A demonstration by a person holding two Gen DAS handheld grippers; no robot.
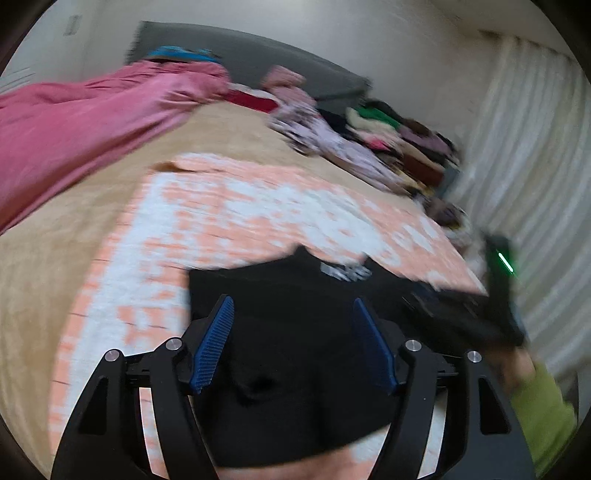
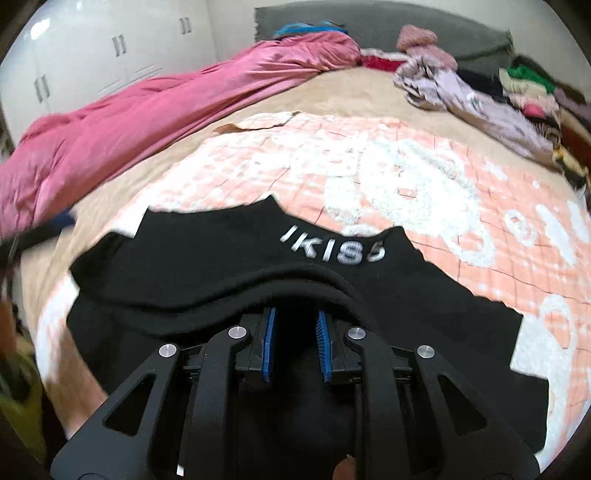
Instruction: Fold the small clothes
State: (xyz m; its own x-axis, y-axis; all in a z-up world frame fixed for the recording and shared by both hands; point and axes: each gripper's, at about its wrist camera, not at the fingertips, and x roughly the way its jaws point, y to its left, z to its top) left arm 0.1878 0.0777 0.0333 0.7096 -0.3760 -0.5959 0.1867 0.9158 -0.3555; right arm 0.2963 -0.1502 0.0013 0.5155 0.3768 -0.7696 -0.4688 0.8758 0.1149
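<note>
The right gripper (image 2: 295,345) pinched a folded edge of the black top (image 2: 207,266) lying on the peach-and-white quilt (image 2: 424,177), while the left gripper (image 1: 293,343) hung wide and empty over it, so a hasty drag could have undone the fold.

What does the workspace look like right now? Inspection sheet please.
Surface: bed with tan cover, peach-and-white quilt spread on top.
Job's things: black garment with white lettering, lying on the quilt, near edge folded over.
Clutter: pink duvet at left; pile of mixed clothes at far right.
Grippers: left claw open above the garment, nothing between the pads; right claw shut on the garment's folded edge.
Cables: nothing seen.
Surroundings: white wardrobe, grey headboard, pale curtain.
</note>
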